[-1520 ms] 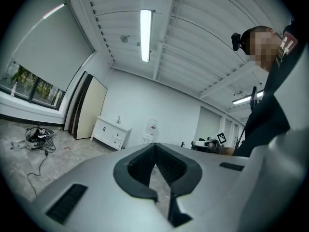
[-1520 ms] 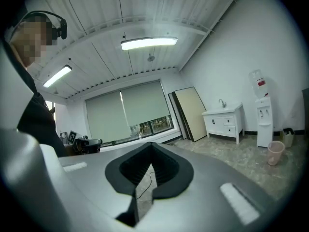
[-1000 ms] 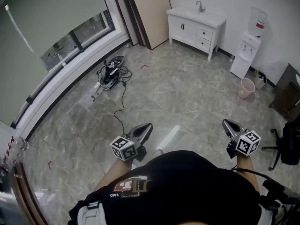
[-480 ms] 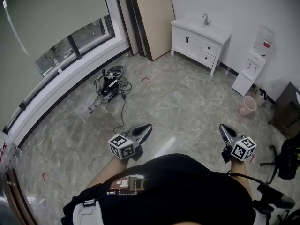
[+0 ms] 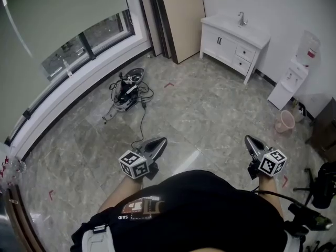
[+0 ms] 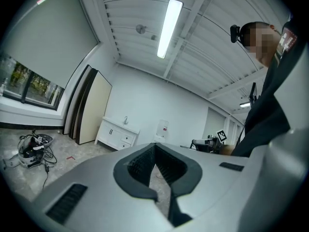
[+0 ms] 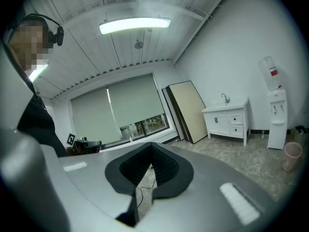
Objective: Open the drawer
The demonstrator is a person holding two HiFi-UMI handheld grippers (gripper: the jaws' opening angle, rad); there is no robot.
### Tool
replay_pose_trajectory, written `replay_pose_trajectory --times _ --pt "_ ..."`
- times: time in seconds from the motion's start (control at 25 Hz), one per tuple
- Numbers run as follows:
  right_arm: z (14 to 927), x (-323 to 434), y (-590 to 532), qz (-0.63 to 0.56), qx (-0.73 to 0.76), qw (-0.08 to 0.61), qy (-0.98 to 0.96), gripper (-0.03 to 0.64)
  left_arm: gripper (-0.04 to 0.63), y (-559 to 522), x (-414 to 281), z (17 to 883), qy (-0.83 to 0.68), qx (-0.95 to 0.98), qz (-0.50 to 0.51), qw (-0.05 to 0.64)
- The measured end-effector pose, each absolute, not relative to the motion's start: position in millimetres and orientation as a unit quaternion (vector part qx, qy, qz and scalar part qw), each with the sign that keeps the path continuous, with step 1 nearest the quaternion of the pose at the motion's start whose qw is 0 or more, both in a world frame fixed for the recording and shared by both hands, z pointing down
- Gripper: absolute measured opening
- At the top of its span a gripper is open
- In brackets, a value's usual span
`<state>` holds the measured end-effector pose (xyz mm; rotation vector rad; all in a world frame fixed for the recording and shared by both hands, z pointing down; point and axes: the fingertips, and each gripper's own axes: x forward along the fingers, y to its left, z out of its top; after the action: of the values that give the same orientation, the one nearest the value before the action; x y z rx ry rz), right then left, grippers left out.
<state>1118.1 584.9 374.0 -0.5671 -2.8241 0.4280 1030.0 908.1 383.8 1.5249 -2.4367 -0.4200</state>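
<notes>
A white sink cabinet (image 5: pixel 231 35) with small drawers (image 5: pixel 244 53) on its right side stands against the far wall, well across the floor from me. It also shows far off in the left gripper view as the cabinet (image 6: pixel 117 135), and in the right gripper view as the cabinet (image 7: pixel 227 120). My left gripper (image 5: pixel 160 140) and right gripper (image 5: pixel 247 139) are held out level in front of the person's body, pointing toward that end of the room. Both are shut with nothing between their jaws, as the left gripper (image 6: pixel 154 146) and right gripper (image 7: pixel 151 146) show in their own views.
A water dispenser (image 5: pixel 296 75) and a pink bin (image 5: pixel 286 121) stand right of the cabinet. A large beige board (image 5: pixel 181 17) leans on the wall to its left. A device with tangled cables (image 5: pixel 127 91) lies on the floor near the window (image 5: pixel 79 41). Dark furniture (image 5: pixel 323 125) sits at the right edge.
The person has walked forward across the floor, carrying both grippers along. The cable tangle and the cabinet have slid down and right in the head view. Both grippers stay shut.
</notes>
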Motion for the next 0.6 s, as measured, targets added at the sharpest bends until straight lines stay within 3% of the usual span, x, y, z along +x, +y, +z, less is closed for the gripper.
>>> replay_pose_trajectory --times 0.6 --pt "364.4 1012.1 442.9 0.129 -0.256 0.104 -0.953 -0.002 0.0 774.9 953.9 367.2 -0.864 0.473 -0.149 0.086"
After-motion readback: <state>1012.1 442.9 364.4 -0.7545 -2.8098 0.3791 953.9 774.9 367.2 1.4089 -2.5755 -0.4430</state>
